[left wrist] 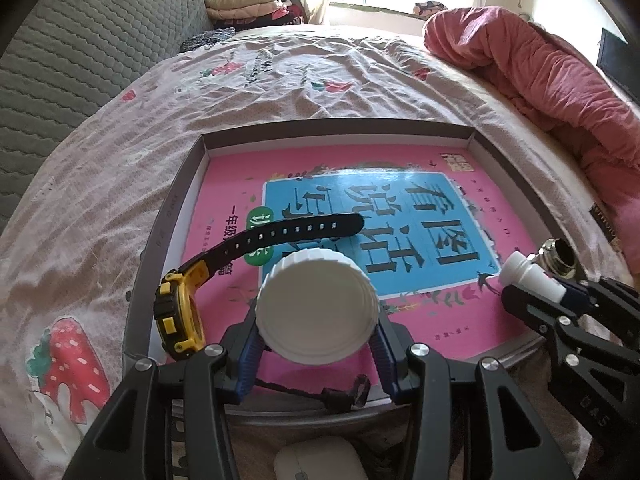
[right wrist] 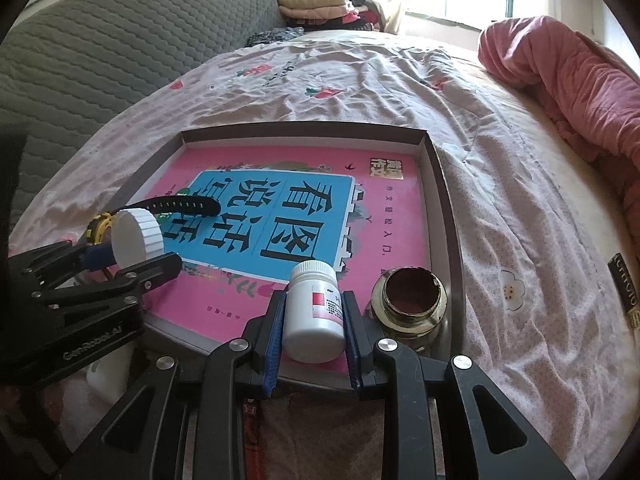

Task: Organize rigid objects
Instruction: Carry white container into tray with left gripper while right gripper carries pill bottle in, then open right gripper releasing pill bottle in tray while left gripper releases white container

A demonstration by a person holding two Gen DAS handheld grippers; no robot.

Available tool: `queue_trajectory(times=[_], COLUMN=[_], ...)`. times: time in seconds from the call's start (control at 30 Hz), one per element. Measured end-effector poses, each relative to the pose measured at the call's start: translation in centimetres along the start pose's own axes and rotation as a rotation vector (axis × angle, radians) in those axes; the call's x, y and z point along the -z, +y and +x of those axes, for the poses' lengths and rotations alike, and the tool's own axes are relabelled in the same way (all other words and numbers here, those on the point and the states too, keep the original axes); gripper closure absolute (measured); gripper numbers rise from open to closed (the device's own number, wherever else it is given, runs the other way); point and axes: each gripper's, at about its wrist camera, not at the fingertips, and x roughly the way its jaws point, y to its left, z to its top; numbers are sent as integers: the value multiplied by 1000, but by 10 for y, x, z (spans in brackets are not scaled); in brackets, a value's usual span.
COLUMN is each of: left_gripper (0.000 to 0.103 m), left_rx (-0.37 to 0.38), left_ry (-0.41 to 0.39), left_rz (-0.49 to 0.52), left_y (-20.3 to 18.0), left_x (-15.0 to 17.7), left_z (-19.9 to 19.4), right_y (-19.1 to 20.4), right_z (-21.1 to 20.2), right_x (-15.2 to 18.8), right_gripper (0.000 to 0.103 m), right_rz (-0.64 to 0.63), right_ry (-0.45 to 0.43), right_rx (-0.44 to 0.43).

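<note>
left gripper [left wrist: 318, 336]: clamped on white lid [left wrist: 318, 308], pads on both sides of its ribbed rim, jaws about half spread; held tilted above tray, flat face toward camera.
right gripper [right wrist: 314, 334]: closed tight on pill bottle [right wrist: 314, 312], cap pointing to 12 o'clock, bottle lying along the fingers above tray's near edge.
tray [right wrist: 440, 184]: shallow grey box on bed sheet [right wrist: 500, 160], pink book [right wrist: 384, 216] flat inside as floor.
watch [left wrist: 178, 316]: yellow-black, in tray at 9 o'clock of lid, strap arcing to 1 o'clock over book.
metal jar [right wrist: 410, 300]: open mouth, in tray corner just beside bottle at 3 o'clock.
mouse [left wrist: 316, 464]: white, below left gripper, outside tray.
risk 1: lid held only by rim and tilted; probably rolls or lands on watch strap if let go from here.
risk 2: bottle is round and sideways; likely rolls on glossy book once freed, could knock jar.
risk 3: both grippers close over same tray; could collide if both go to centre.
risk 4: soft bed under tray; a hard press may tip it.
</note>
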Motion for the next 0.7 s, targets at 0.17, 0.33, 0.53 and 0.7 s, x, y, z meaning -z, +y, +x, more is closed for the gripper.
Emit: queue_trajectory(times=[0.17,0.33,0.53,0.7], left_gripper=[55,55,55,55], left_rx=[-11,-37,4,-8], left_ry=[8,24,30,44], left_rz=[2,4,-29,-26], left_y=[-1,-2,7,9], left_x=[-1,-2,-2,0], left_z=[1,2,0,1], right_y=[1,2,1,0], right_z=[0,0,-1,-1], right_x=[0,-1,-1,0], right_gripper=[76,76,76,76], right_rz=[0,-3,-1,2], right_ry=[1,-1,-2,0], right_rx=[-10,-5,-16,-23])
